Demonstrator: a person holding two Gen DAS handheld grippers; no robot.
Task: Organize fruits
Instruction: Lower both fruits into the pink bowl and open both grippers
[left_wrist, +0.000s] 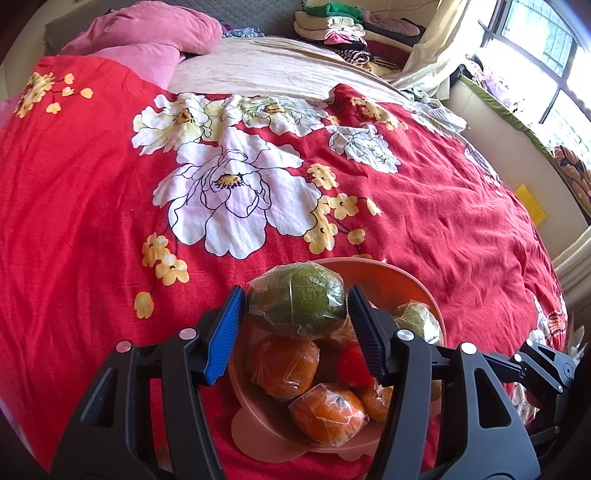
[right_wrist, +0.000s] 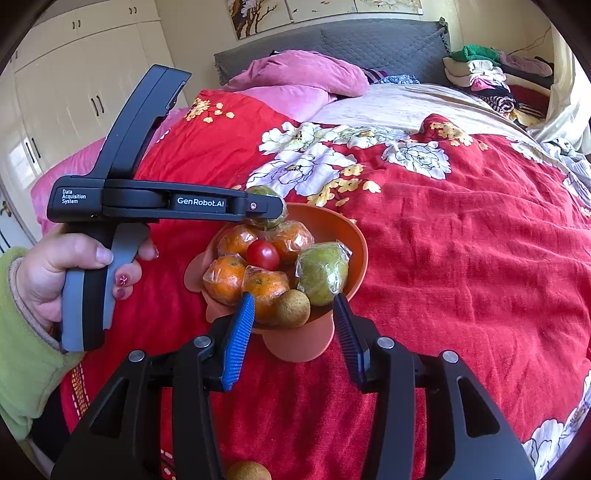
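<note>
An orange bowl (left_wrist: 388, 269) (right_wrist: 356, 236) stands on the red floral bedspread (left_wrist: 443, 221). It holds several wrapped oranges (right_wrist: 225, 275), a red tomato (right_wrist: 263, 254) and a wrapped green fruit (right_wrist: 323, 273). Another wrapped green fruit (left_wrist: 299, 302) rests on top of the oranges. My left gripper (left_wrist: 295, 295) stands open around it, its blue pads (left_wrist: 225, 332) right at the fruit's sides. My right gripper (right_wrist: 293, 301) is open at the bowl's near rim. A brown round fruit (right_wrist: 293, 308) lies in the bowl between its tips, untouched by the pads.
A second brown fruit (right_wrist: 247, 470) lies on the bedspread under my right gripper. A hand in a green sleeve (right_wrist: 74, 266) holds the left gripper's handle. Pink pillows (right_wrist: 303, 74) and a clothes pile (right_wrist: 480, 74) sit at the headboard. A wardrobe (right_wrist: 74, 92) stands on the left.
</note>
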